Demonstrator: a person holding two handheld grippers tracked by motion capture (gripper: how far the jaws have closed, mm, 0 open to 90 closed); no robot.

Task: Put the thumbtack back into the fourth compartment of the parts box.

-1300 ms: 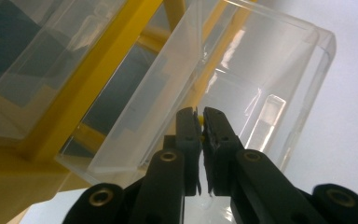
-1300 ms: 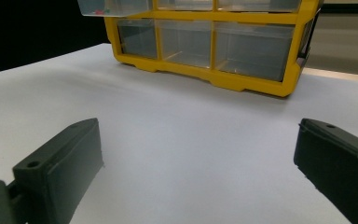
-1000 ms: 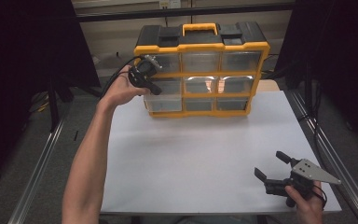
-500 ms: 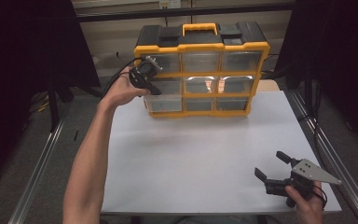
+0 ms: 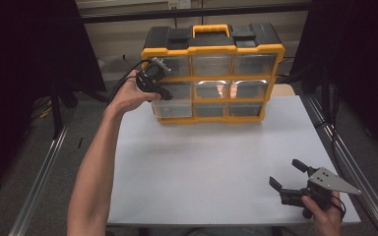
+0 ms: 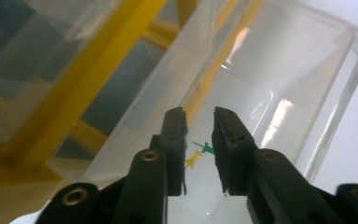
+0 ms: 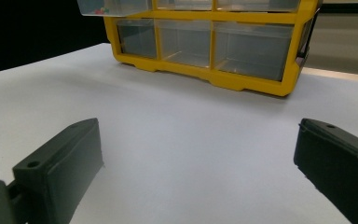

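On white counter [image 5: 202, 162], left hand-held gripper [image 6: 199, 128] just parting, empty, over pulled-out drawer [image 6: 279, 93] holding pushpins [image 6: 200, 154]; right hand-held gripper [image 5: 288, 176] spread, idle; next: withdraw, push drawer shut.

Left arm [image 5: 96, 162]: bare, stretched forward and up from the bottom edge.
Left hand [image 5: 128, 96]: raised, wrapped round its gripper.
Left gripper [image 6: 199, 140]: jaws a narrow gap apart, just been opening, nothing pressed between.
Right hand [image 5: 325, 216]: low, near corner.
Right gripper [image 5: 286, 174]: jaws wide apart, held level.

Clear plastic drawer [image 6: 279, 93] pulled out from yellow organizer's [image 5: 211, 73] left column; green pushpin [image 6: 207, 148], yellow pushpin [image 6: 194, 159] inside.
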